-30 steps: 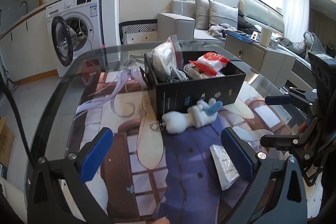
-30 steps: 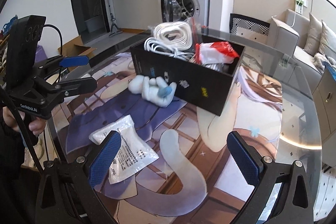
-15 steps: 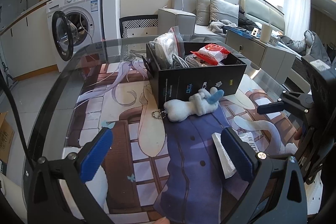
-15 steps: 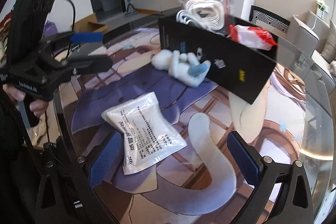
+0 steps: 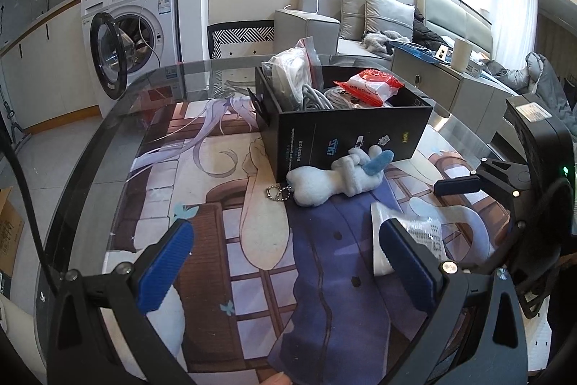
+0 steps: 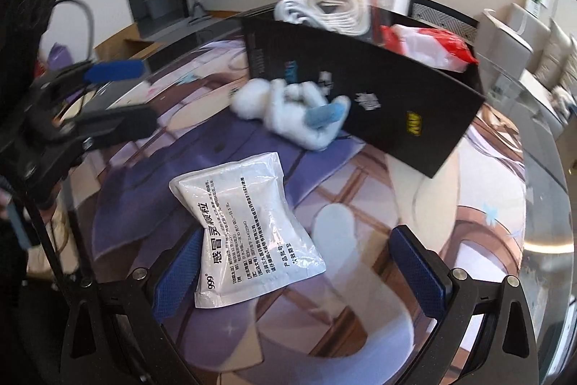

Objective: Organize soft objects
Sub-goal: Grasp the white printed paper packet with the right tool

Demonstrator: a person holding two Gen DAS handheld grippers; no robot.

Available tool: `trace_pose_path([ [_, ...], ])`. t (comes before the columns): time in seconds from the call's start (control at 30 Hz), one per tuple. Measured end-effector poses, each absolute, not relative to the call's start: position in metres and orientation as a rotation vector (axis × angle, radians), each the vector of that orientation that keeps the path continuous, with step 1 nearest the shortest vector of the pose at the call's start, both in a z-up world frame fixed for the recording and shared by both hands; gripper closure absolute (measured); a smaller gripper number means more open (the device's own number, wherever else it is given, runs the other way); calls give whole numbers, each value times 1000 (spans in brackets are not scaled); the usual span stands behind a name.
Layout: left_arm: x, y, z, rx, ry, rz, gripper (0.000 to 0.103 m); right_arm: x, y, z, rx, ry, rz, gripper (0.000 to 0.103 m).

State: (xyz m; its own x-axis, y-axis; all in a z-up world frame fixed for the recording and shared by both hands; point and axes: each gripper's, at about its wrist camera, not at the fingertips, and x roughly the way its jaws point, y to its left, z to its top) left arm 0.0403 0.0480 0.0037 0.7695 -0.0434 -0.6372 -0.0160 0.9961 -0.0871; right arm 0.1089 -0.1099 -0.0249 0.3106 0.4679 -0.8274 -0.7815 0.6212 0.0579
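A white plush toy (image 5: 337, 177) (image 6: 292, 116) with a blue part and a bead chain lies on the printed mat against the front of a black box (image 5: 346, 141) (image 6: 364, 96). The box holds white cable coils (image 6: 324, 6) and a red-and-white bag (image 5: 368, 85) (image 6: 432, 42). A flat white sachet pack (image 6: 249, 230) (image 5: 407, 244) lies nearer, just ahead of my right gripper (image 6: 299, 273), which is open and low over it. My left gripper (image 5: 288, 266) is open above the mat, empty.
The round glass table's edge (image 5: 83, 175) curves close on the left. A washing machine (image 5: 133, 35) with its door open stands behind, and a sofa (image 5: 378, 20) is at the back right. The other gripper's body (image 5: 523, 190) is at the right of the left view.
My right gripper has dropped and moved forward toward the white sachet, which now fills the space ahead of its fingers. My left gripper drifted slightly; both stayed open.
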Motion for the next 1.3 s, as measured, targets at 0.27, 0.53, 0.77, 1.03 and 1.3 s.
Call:
trace_pose_path([
  [0.27, 43, 53, 2, -98, 697, -6, 0, 114, -103, -22, -356, 908, 838, 18],
  [0.53, 47, 53, -1, -94, 706, -10, 0, 109, -100, -18, -349, 895, 879, 45],
  [0.77, 48, 52, -1, -95, 706, -11, 0, 103, -111, -13, -345, 923, 920, 49],
  [1.03, 49, 50, -1, -92, 709, -10, 0, 102, -123, -7, -328, 923, 922, 50],
  [1.3, 51, 50, -2, -100, 712, -12, 0, 106, -144, 7, -300, 893, 893, 50],
])
